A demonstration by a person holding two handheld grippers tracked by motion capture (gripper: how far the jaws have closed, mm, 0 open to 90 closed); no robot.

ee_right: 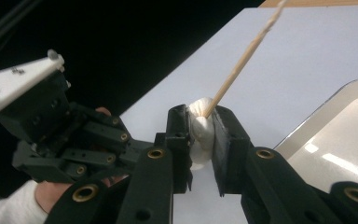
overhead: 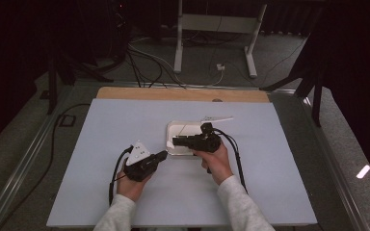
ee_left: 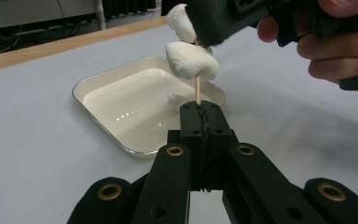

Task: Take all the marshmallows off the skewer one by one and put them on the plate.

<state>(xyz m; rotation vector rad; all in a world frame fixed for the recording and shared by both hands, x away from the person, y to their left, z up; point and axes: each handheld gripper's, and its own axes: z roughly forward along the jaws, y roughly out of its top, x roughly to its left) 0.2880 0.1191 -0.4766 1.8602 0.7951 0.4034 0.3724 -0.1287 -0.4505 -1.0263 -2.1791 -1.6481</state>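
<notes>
Two soft white marshmallows (ee_left: 191, 59) sit on a thin wooden skewer (ee_left: 197, 89) just above the shallow white enamel tray (ee_left: 103, 80); a third lies in the tray. Left gripper (ee_left: 204, 112), jaws pressed together on the skewer's lower end, holds it upright at the tray's near edge. Right gripper view: right gripper (ee_right: 204, 128) pinches the upper marshmallow, skewer tip poking out past it. High view: both grippers meet at the tray's near-left corner on the pale grey table (overhead: 125, 120), marshmallows too small to make out.
</notes>
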